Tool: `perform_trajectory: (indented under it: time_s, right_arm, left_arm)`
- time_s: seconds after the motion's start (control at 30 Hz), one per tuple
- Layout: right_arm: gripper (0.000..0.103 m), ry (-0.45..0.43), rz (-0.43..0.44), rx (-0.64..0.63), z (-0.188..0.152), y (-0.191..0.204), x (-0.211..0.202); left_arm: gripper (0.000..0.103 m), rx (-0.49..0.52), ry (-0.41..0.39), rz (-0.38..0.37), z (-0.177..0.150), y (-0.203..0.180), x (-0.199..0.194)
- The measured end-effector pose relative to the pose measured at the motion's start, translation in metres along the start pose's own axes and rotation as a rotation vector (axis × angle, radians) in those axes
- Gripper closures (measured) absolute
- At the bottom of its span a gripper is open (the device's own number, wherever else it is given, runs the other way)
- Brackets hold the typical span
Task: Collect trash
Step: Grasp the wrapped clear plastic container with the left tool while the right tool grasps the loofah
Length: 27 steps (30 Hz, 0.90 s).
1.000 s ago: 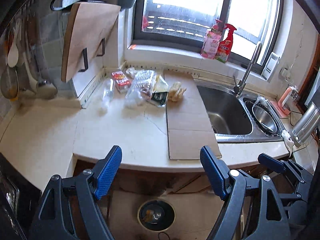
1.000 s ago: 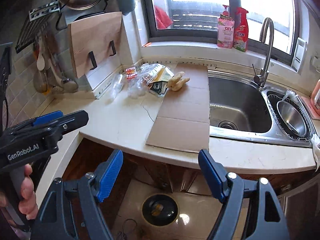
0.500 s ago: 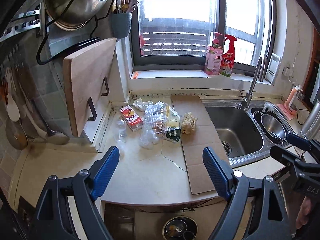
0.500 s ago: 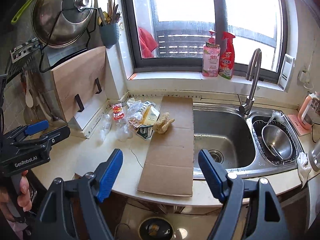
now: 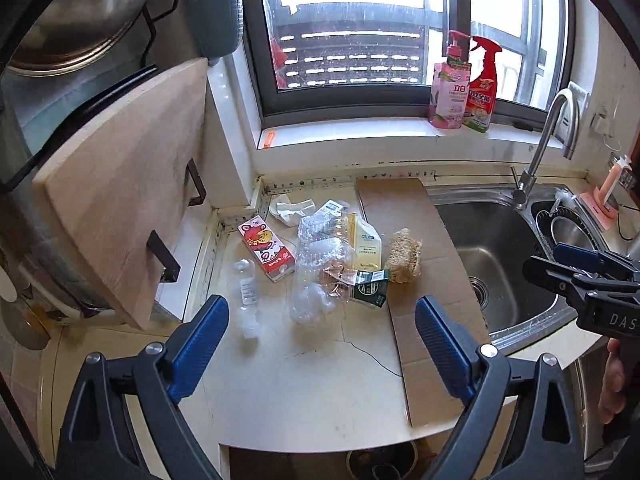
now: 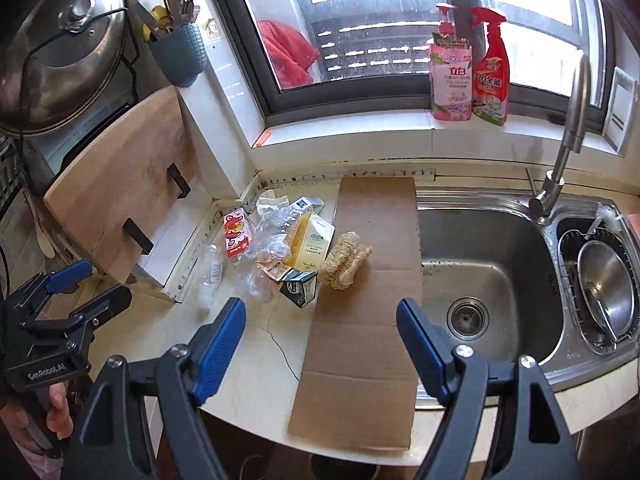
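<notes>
The left gripper (image 5: pixel 320 344) hung over the pale, cracked stone counter (image 5: pixel 304 384), tilted downward, its ribbed blue fingers (image 5: pixel 198 344) spread wide after just opening further, and nothing sat between them. Beyond the fingertips lay the trash heap: a crinkled clear plastic wrapper (image 5: pixel 320 264), glossy and crumpled, straight ahead; a small clear bottle (image 5: pixel 248 284) lying just past the left finger; a boxy red carton (image 5: pixel 267 252) printed with a cartoon, farther out. A cream-coloured carton (image 5: pixel 366 240) lay flattened beside the wrapper, a dark green pack (image 5: pixel 370 286) at its near end. A rough, fibrous tan sponge (image 5: pixel 405 256) rested on a long flat sheet of brown cardboard (image 5: pixel 424 280) that ran past the right finger. A wad of white paper (image 5: pixel 290 208) sat farthest back.

The right gripper (image 6: pixel 320 340) also angled down, fingers (image 6: pixel 420 344) apart and empty, the cardboard passing beneath the gap. Off its right finger lay the brushed steel sink (image 6: pixel 480 264). A hand (image 6: pixel 56 404) wrapped the left gripper's handle at the far left of that view.
</notes>
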State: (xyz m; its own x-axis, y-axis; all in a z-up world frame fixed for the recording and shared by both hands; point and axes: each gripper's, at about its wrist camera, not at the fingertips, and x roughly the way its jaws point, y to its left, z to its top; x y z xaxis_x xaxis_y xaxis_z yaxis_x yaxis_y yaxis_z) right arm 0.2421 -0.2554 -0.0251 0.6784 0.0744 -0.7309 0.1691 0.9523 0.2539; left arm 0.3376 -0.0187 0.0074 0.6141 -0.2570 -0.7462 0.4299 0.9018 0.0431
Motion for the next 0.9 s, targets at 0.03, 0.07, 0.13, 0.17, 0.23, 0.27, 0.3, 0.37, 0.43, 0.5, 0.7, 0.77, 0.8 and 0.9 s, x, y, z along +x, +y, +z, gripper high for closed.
perform_trajectory:
  time_s: [0.03,0.07,0.13,0.17,0.23,0.27,0.3,0.37,0.43,0.5,0.7,0.77,0.8,0.9]
  right_arm:
    - [0.025,0.019,0.014,0.007,0.007,-0.006,0.013]
    - [0.025,0.045,0.031,0.019,0.016,-0.014,0.029]
    - [0.025,0.090,0.060,0.043,0.030,-0.028,0.057]
    - [0.025,0.114,0.071,0.055,0.036,-0.033,0.073]
    - [0.025,0.156,0.089,0.075,0.045,-0.042,0.101]
    - [0.025,0.185,0.103,0.088,0.050,-0.048,0.120]
    - [0.025,0.207,0.112,0.098,0.051,-0.051,0.134]
    - [0.025,0.260,0.125,0.124,0.054,-0.059,0.167]
    - [0.025,0.306,0.136,0.145,0.054,-0.064,0.193]
    - [0.025,0.354,0.156,0.162,0.051,-0.067,0.219]
    - [0.025,0.452,0.210,0.204,0.041,-0.072,0.266]
    - [0.028,0.466,0.225,0.216,0.038,-0.074,0.274]
    - [0.034,0.474,0.228,0.222,0.038,-0.075,0.276]
    - [0.045,0.469,0.262,0.247,0.035,-0.079,0.278]
  left_arm:
    - [0.010,-0.006,0.026,-0.001,0.008,-0.001,0.017]
    - [0.010,-0.011,0.050,-0.011,0.014,-0.002,0.031]
    - [0.010,-0.027,0.102,-0.035,0.026,-0.005,0.064]
    - [0.010,-0.038,0.128,-0.041,0.032,-0.006,0.081]
    - [0.010,-0.061,0.178,-0.058,0.038,-0.007,0.114]
    - [0.010,-0.078,0.206,-0.064,0.041,-0.007,0.133]
    - [0.010,-0.092,0.231,-0.065,0.043,-0.007,0.151]
    - [0.010,-0.124,0.279,-0.071,0.044,-0.006,0.182]
    - [0.010,-0.162,0.320,-0.072,0.042,-0.003,0.209]
    - [0.010,-0.183,0.351,-0.074,0.040,-0.001,0.229]
    - [0.010,-0.180,0.410,-0.034,0.041,0.003,0.274]
    - [0.010,-0.169,0.425,-0.032,0.042,0.003,0.285]
    - [0.010,-0.165,0.430,-0.027,0.043,0.004,0.288]
    - [0.010,-0.156,0.450,-0.019,0.043,0.005,0.301]
